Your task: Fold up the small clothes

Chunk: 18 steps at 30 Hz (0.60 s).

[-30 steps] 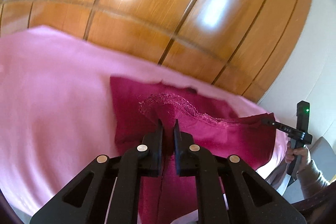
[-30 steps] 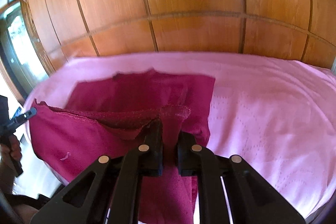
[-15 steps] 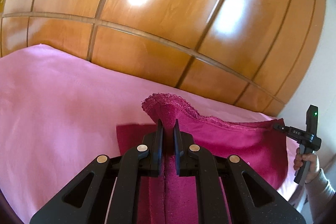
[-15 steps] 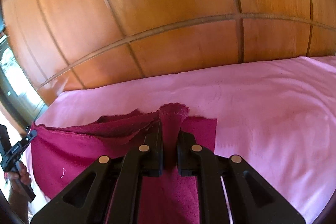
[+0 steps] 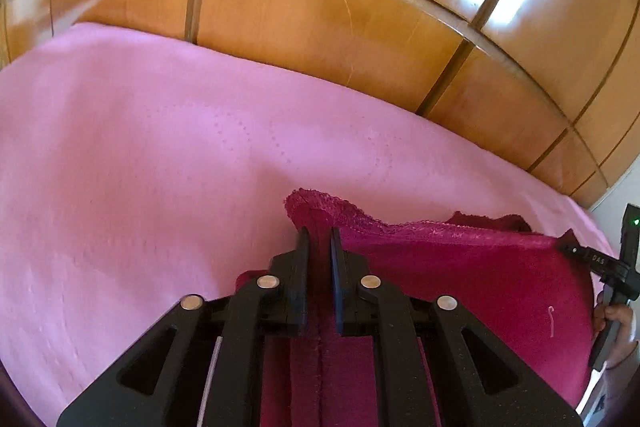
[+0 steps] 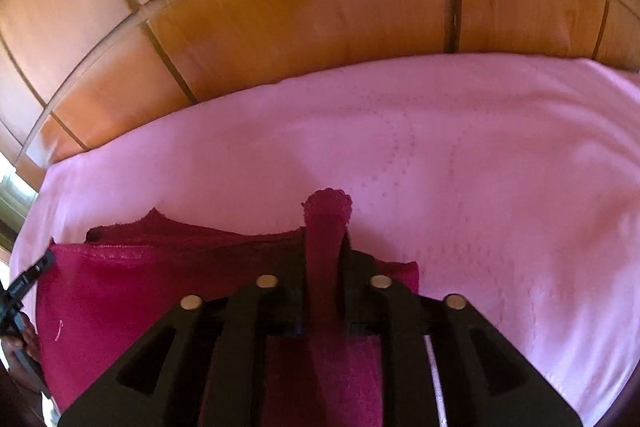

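Observation:
A dark magenta garment with a lace-trimmed edge (image 5: 460,279) hangs stretched between my two grippers over a pink bedspread (image 5: 160,167). My left gripper (image 5: 319,233) is shut on one lace corner of it. My right gripper (image 6: 326,239) is shut on the other corner, which sticks up past the fingertips. In the right wrist view the garment (image 6: 140,291) spreads to the left. The right gripper shows at the far right of the left wrist view (image 5: 576,253); the left gripper shows at the left edge of the right wrist view (image 6: 42,267).
A glossy wooden panelled wall (image 5: 360,7) rises just behind the bed; it also fills the top of the right wrist view (image 6: 320,7). The pink bedspread (image 6: 480,167) stretches wide beyond the garment. A white wall (image 5: 624,195) shows at the far right.
Both grippers have carried the garment's lace edge forward and lower over the bed. The flat folded part seen a second ago is now covered or out of view beneath the grippers.

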Tool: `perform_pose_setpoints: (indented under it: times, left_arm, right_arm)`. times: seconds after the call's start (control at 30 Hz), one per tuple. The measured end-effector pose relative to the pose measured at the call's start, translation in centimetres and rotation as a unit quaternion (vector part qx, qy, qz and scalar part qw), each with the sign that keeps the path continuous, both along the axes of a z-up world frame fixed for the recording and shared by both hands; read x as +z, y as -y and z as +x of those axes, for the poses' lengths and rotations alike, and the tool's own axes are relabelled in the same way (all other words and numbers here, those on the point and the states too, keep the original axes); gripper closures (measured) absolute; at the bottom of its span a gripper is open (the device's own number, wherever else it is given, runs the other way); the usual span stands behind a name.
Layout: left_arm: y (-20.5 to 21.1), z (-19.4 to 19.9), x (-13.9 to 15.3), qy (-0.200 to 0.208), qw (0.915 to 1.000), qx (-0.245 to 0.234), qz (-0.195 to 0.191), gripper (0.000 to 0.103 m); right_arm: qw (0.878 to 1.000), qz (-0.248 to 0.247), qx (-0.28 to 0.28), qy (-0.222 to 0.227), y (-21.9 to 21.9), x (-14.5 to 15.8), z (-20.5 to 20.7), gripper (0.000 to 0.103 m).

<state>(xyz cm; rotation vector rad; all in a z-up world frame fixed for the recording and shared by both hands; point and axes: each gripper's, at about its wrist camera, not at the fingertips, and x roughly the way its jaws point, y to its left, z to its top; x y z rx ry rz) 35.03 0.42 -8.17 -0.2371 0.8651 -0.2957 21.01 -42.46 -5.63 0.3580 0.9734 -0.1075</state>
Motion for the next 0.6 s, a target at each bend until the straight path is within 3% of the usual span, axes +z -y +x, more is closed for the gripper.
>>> perform_pose_setpoints:
  times: [0.1, 0.17, 0.23, 0.27, 0.6]
  left_arm:
    - [-1.1, -1.3, 0.8, 0.006, 0.9999, 0.009, -0.006, 0.068]
    - [-1.9, -3.0, 1.4, 0.015, 0.9998, 0.003, -0.009, 0.065]
    - [-2.6, -4.7, 1.7, 0.020, 0.9998, -0.004, -0.007, 0.047]
    - [-3.0, -6.1, 1.7, 0.021, 0.9997, -0.010, -0.012, 0.044]
    - [-5.1, -17.4, -1.1, -0.017, 0.9943, -0.059, -0.087, 0.043]
  right_arm:
    - [1.000, 0.003, 0.001, 0.013, 0.2, 0.9, -1.0, 0.066]
    - [1.000, 0.009, 0.004, 0.022, 0.5, 1.6, -2.4, 0.063]
    - [0.999, 0.022, 0.011, 0.034, 0.9, 2.3, -4.8, 0.052]
    - [0.999, 0.027, 0.013, 0.037, 1.1, 2.4, -5.9, 0.050]
    - [0.993, 0.105, 0.037, 0.031, 1.4, 1.8, -19.4, 0.044]
